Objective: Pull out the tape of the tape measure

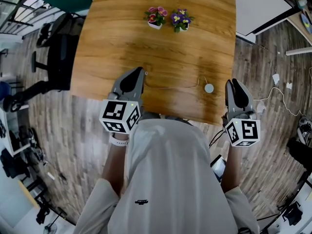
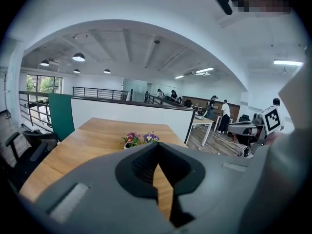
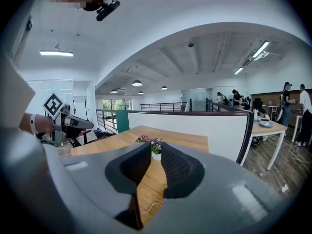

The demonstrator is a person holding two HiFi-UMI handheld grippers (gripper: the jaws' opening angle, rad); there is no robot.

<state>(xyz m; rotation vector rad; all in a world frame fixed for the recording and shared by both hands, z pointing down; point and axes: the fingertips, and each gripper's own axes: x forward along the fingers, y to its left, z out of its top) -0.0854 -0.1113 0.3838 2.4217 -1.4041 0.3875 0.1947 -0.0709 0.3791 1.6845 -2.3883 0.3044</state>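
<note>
Big picture: both grippers hang at the near edge of the table [image 1: 122, 38], holding nothing. The left gripper [image 1: 142, 72] has its jaws together; the right gripper [image 1: 234, 83] is a crack apart. The small round tape measure [image 1: 208, 87] lies between them, its thin tape [image 1: 170, 87] trailing left. I'd pin the case with 1 gripper and pull low and straight.

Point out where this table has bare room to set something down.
The table's broad middle is bare, from the pink flower pot and purple flower pot at the far edge down to the tape. Both far corners beside the pots are free. The near edge is crowded: tape, tape measure, left gripper and right gripper.
</note>
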